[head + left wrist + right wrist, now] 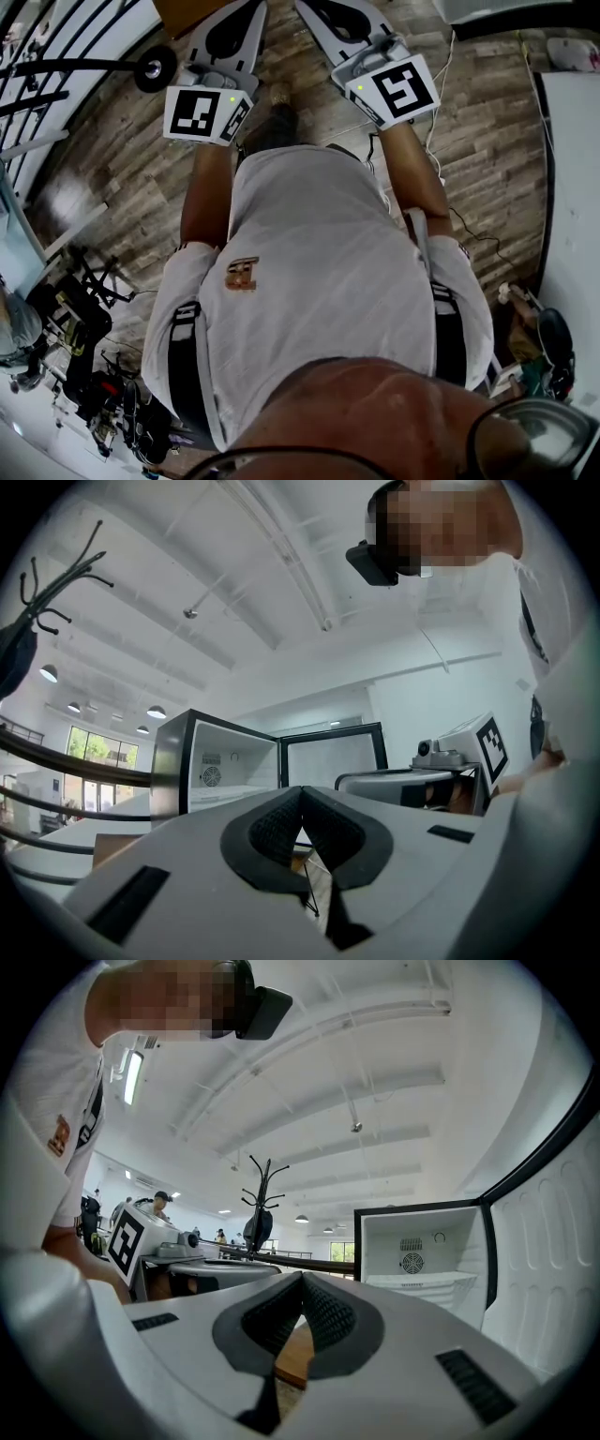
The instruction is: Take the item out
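Both grippers point level, side by side, out in front of the person. The left gripper [302, 794] has its dark ribbed pads pressed together at the tips with nothing between them, and the right gripper [302, 1279] is the same: pads meeting at the tip, nothing pinched. From the head view, the left gripper [232, 37] and right gripper [342, 23] reach toward the top edge over a wood-plank floor [487, 141], each carrying its marker cube [206, 114] near the hand. Ahead stands a small black fridge [220, 761] with its door [333, 757] swung wide. The right gripper view shows the fridge [422, 1251] more closely — a white interior with a round vent on the back wall and a pale shelf below it. The item to be taken out cannot be made out there; the compartment is too small and washed out in both views to tell what lies on the shelf. A coat rack [258, 1194] stands in the hall behind.
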Tool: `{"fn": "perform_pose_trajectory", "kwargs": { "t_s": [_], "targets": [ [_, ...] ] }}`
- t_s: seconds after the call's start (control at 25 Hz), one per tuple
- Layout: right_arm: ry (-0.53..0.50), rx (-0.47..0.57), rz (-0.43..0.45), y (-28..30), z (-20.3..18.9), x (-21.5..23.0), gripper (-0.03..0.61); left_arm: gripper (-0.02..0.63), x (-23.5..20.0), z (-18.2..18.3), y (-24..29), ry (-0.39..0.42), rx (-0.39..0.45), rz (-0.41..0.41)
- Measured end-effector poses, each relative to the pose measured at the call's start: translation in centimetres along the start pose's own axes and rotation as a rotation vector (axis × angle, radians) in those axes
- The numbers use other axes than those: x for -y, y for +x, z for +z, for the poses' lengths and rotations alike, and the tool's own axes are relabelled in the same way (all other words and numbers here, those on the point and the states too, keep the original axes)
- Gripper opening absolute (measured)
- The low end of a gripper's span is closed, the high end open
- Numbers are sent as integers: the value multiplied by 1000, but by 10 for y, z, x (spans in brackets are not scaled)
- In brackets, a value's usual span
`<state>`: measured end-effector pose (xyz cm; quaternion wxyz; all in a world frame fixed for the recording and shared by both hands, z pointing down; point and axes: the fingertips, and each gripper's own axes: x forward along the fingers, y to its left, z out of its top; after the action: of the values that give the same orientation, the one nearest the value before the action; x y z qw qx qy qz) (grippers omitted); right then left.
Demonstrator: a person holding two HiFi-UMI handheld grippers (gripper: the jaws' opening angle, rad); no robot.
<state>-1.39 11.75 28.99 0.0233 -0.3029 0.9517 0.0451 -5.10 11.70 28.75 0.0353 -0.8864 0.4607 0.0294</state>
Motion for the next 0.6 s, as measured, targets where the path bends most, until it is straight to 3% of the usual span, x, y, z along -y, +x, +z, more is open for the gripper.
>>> {"fn": "perform_pose_trajectory", "kwargs": {
  "t_s": [0.6],
  "targets": [
    [-17,-14,-62,127,-20,103,32,18,-128,-23,101,1,-37,-44]
  ]
}}
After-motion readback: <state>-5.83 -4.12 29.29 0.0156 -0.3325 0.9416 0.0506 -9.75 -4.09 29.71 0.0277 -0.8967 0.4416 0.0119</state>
